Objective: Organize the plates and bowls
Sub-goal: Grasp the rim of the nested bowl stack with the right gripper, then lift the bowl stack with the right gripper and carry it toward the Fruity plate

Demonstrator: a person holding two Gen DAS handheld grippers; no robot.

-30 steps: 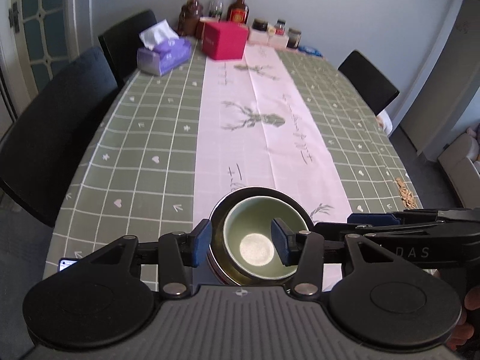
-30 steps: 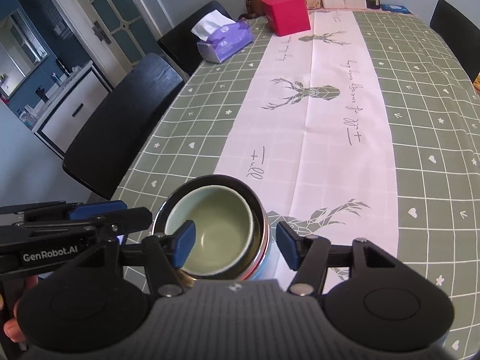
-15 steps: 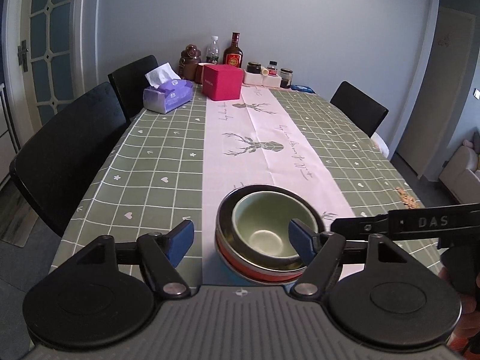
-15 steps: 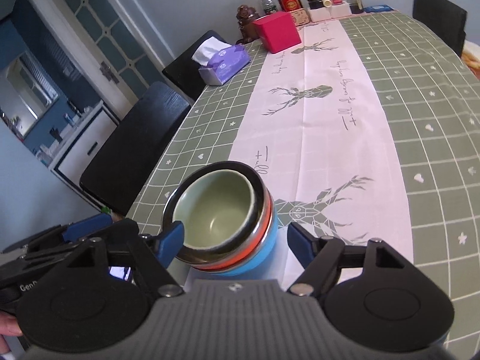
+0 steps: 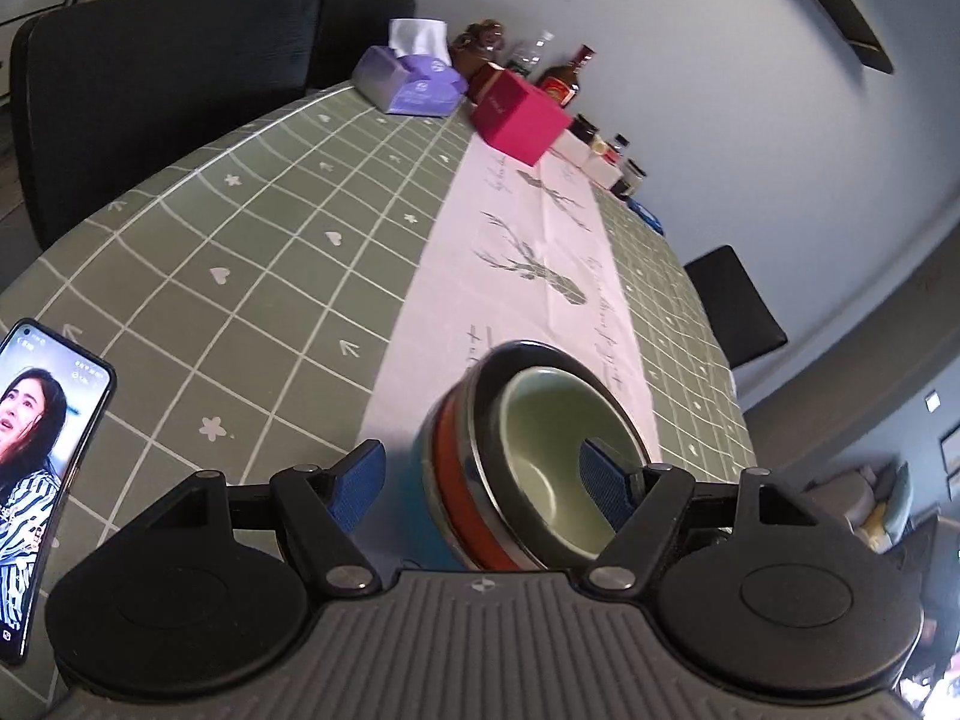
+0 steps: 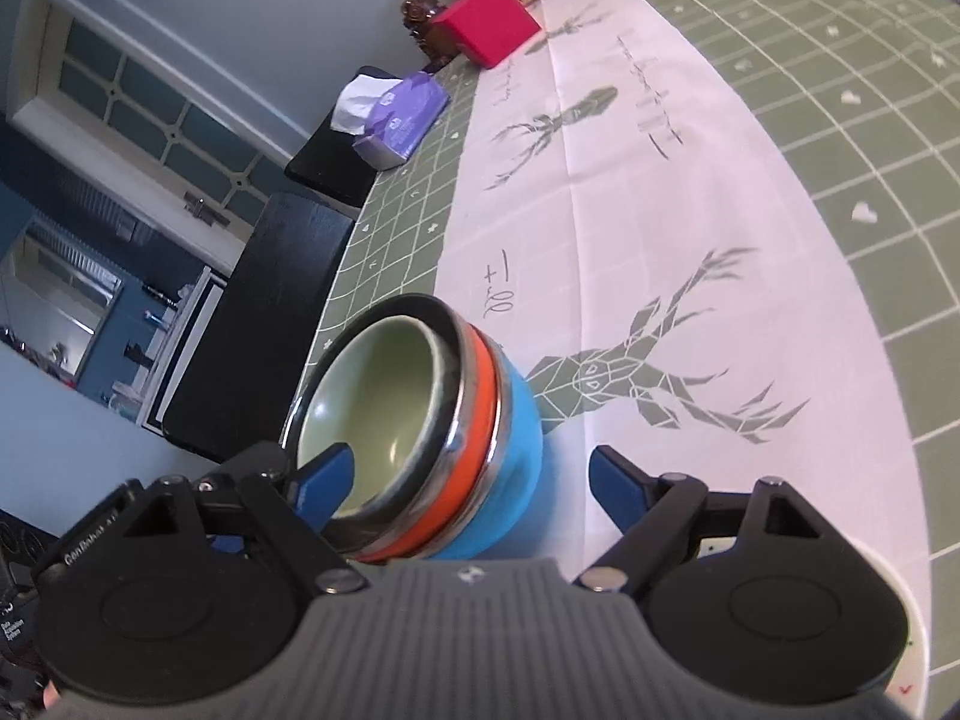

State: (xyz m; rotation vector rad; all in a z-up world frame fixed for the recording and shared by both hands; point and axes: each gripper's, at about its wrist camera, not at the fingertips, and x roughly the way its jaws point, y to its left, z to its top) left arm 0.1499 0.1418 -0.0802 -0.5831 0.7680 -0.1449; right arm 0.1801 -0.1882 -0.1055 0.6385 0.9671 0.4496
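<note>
Bowl stack [image 5: 528, 468] sits on the pink runner [image 5: 516, 276] near the close edge of the worktop [image 5: 252, 222], which carries a green checked cloth. Stack order from the bottom: blue bowl [image 6: 516, 420], orange bowl [image 6: 474, 420], a steel-rimmed one, and a pale green bowl [image 6: 378, 396] nested on top.

Left tool [image 5: 486, 480]: jaws spread wide, nothing pinched. Left pad sits clear of the stack on the outside; right pad shows in front of the green bowl's inside, and whether it touches I can't tell.

Right tool [image 6: 468, 480]: jaws opening, stack's near wall between them, no grip. Left pad sits in front of the green bowl's opening, right pad stands off over the runner, apart from the blue wall.

Both views are heavily rolled, so the worktop looks slanted.

Other items: phone [image 5: 42, 468] with lit screen lies flat on the cloth, left of the left tool. Far end holds a purple tissue box [image 5: 414, 84], a red box [image 5: 516, 120], bottles [image 5: 558, 75] and small jars [image 5: 606, 150]. Black chairs [image 5: 138, 96] line the left side, one more on the right.
</note>
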